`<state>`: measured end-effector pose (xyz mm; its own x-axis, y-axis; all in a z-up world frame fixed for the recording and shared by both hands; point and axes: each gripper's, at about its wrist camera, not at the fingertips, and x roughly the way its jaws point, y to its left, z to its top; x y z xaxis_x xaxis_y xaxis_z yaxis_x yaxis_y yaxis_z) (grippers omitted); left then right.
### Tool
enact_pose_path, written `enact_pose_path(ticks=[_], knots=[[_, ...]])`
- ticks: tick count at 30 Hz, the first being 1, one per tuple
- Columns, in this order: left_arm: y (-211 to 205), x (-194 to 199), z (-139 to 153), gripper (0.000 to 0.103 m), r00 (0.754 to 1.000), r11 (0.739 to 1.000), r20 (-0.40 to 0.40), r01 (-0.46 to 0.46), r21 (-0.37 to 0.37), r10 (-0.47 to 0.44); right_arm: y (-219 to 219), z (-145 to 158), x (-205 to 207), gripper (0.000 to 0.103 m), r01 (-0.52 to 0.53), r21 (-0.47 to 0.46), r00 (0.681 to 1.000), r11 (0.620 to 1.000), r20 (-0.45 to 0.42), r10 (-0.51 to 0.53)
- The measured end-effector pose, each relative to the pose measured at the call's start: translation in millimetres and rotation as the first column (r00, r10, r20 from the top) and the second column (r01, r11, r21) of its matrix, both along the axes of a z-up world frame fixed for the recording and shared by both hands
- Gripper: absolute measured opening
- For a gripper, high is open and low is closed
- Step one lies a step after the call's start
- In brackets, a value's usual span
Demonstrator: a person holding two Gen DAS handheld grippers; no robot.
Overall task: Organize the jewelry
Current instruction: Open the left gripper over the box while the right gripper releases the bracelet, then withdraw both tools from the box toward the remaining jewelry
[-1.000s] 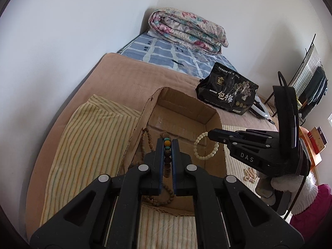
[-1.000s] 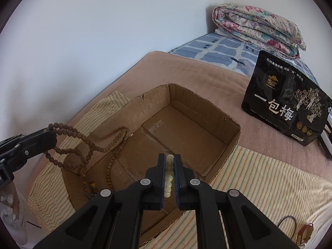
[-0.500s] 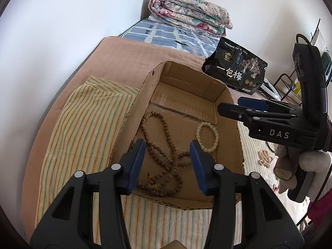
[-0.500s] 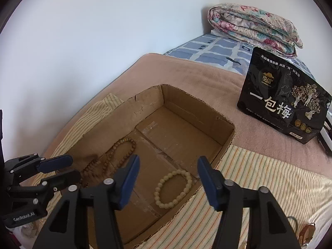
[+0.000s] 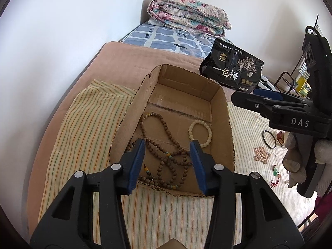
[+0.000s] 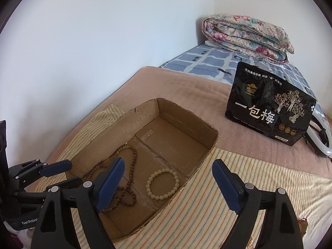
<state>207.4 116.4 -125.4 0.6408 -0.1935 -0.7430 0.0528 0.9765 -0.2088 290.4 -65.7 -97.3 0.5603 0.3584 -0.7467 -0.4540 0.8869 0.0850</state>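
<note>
An open cardboard box (image 5: 220, 108) (image 6: 186, 117) sits on a striped cloth on the bed. A long brown bead necklace (image 5: 164, 157) (image 6: 130, 178) lies coiled on the box floor, with a cream bead bracelet (image 5: 200, 132) (image 6: 162, 183) beside it. My left gripper (image 5: 167, 145) (image 6: 68, 172) hangs open above the necklace and holds nothing. My right gripper (image 6: 168, 162) (image 5: 244, 98) hovers over the box's near right rim above the bracelet. Its jaws are opening wide with nothing between them.
A black snack bag (image 6: 269, 112) stands behind the box, and a folded floral quilt (image 6: 247, 35) lies at the bed's head. On the striped cloth (image 5: 87, 137) right of the box lie a black bangle (image 5: 269, 139), a pink pearl bracelet (image 5: 261, 153) and a small red-green charm (image 5: 275, 172). A gloved hand (image 5: 294, 161) holds the right gripper.
Both grippers were shut on beads and have opened. The necklace and the cream bracelet dropped onto the box floor, and both grippers have drawn back from the box.
</note>
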Motion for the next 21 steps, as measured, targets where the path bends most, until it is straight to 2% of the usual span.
enact_pose_path(ticks=[10,15,21], knots=[[-23.5,-17.5,21.8,0.046,0.998,0.999,0.037,0.041,0.029,-0.042,-32.8,30.1,-24.2,0.099,0.065,0.009,0.996,0.998,0.056,-0.066],[-42.2,-30.2,30.7,0.046,0.991,0.995,0.094,0.089,0.047,-0.093,-62.3,45.5,-40.1,0.101,0.102,0.009,0.992,0.995,0.075,-0.102],[-63.6,-38.6,35.4,0.046,0.982,0.988,0.117,0.151,0.003,-0.151,-108.6,63.9,-62.0,0.103,0.155,-0.004,0.981,0.988,0.118,-0.154]])
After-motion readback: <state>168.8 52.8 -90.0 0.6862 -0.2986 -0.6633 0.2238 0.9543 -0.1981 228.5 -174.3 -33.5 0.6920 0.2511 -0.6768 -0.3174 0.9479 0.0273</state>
